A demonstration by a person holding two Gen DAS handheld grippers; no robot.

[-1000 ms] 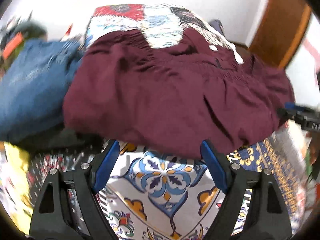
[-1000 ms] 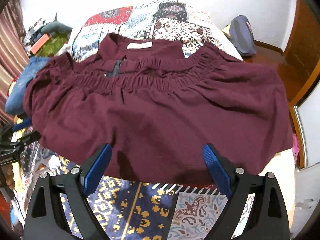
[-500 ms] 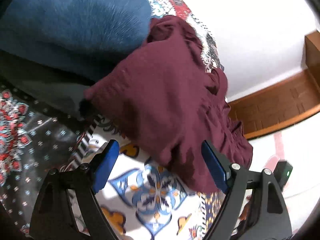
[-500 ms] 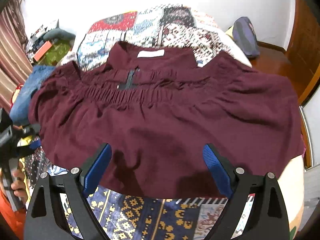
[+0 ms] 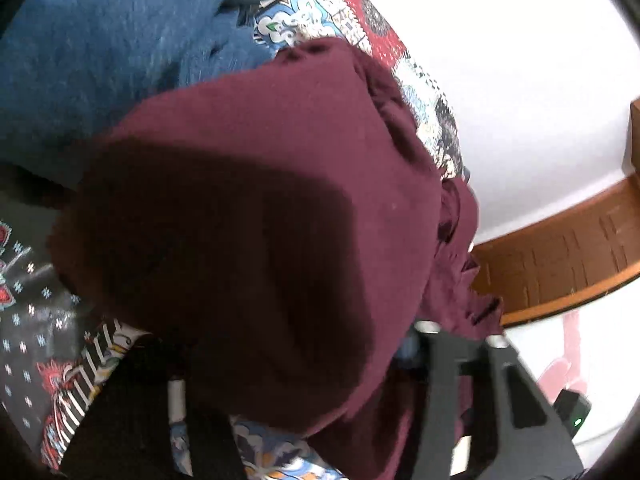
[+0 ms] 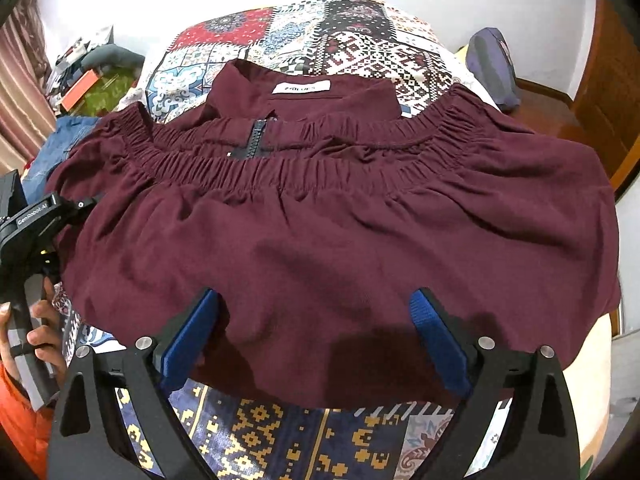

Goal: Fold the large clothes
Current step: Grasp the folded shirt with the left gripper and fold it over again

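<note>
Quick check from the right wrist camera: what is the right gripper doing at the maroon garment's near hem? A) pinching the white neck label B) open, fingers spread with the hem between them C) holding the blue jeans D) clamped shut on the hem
B: the right gripper is open, its blue pads wide apart over the near hem of the maroon garment.

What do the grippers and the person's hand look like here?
The right gripper has matte black triangular arms with cut-out windows, silver round bolts and bright blue pads on the jaws. The left gripper is a black body with white "GenRobot-AI" lettering and a small silver screw; its own view shows a green indicator light. The left hand is bare, with an orange sleeve.
</note>
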